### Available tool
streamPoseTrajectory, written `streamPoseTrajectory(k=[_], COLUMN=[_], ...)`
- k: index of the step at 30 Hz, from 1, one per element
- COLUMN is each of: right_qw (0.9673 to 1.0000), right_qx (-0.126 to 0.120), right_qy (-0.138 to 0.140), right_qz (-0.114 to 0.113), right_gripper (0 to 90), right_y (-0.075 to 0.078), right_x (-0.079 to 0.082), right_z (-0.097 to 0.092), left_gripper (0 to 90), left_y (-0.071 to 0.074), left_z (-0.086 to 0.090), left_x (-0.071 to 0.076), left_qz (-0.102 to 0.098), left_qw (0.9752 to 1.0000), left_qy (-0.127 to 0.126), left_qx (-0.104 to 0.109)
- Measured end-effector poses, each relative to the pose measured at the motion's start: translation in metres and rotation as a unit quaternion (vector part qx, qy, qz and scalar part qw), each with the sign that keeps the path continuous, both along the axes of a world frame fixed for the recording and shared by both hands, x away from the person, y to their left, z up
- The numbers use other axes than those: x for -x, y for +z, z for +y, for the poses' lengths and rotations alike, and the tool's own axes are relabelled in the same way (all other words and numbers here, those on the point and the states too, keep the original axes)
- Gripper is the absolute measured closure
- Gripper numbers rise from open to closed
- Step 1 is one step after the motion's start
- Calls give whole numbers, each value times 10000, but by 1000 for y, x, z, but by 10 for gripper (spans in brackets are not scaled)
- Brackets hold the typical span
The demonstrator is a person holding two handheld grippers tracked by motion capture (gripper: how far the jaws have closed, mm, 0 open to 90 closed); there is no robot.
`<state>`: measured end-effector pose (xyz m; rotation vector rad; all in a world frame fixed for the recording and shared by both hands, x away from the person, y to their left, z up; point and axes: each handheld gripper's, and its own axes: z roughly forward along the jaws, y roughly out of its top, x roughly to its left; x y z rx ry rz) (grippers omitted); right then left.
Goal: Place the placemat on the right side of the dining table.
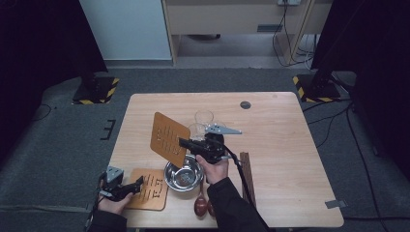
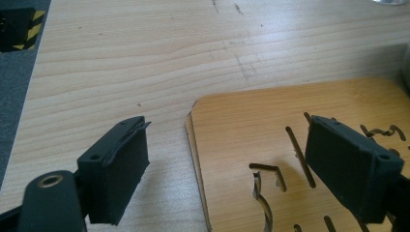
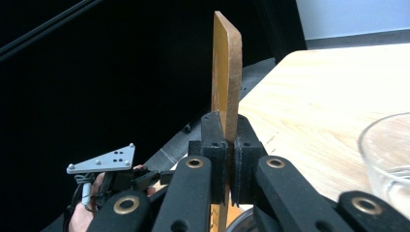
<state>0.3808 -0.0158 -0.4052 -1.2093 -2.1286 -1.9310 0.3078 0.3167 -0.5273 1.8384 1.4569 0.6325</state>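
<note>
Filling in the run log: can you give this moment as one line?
right claw: shut on lifted slotted wooden board | left claw: open over flat slotted wooden boards | steel bowl: on table

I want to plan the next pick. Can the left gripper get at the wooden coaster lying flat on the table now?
Probably yes. The left gripper is open, its fingers standing either side of the flat coaster's near edge, with nothing between. The right gripper holds the other coaster up, clear of it.
</note>
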Motion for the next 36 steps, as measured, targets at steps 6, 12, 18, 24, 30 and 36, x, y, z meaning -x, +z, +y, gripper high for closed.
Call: streamPoseTrajectory(k=[6, 12, 18, 24, 30, 36], right_qw=[9999, 9996, 9992, 9987, 9981, 9976], right_qx=[-8, -33, -67, -76, -94, -131], right_qy=[-133, -266, -377, -476, -575, -654], right_qz=[-55, -100, -138, -172, -182, -195], right_gripper=[872, 872, 872, 872, 872, 872], right_y=[5, 11, 14, 17, 18, 20], right_x=[1, 0, 0, -1, -2, -2], right_z=[-12, -27, -40, -52, -64, -74], left_gripper=[141, 132, 115, 108, 107, 106], left_y=[-3, -5, -6, -6, -7, -7], left_z=[0, -2, 0, 0, 1, 2], left_x=[-2, -4, -5, -5, -6, -6], left_qz=[90, 123, 162, 195, 233, 261], left_qw=[9999, 9999, 9999, 9998, 9997, 9996], left_qy=[-9, -48, -21, -14, -6, 20], left_qx=[-43, -68, -12, 21, 63, 103])
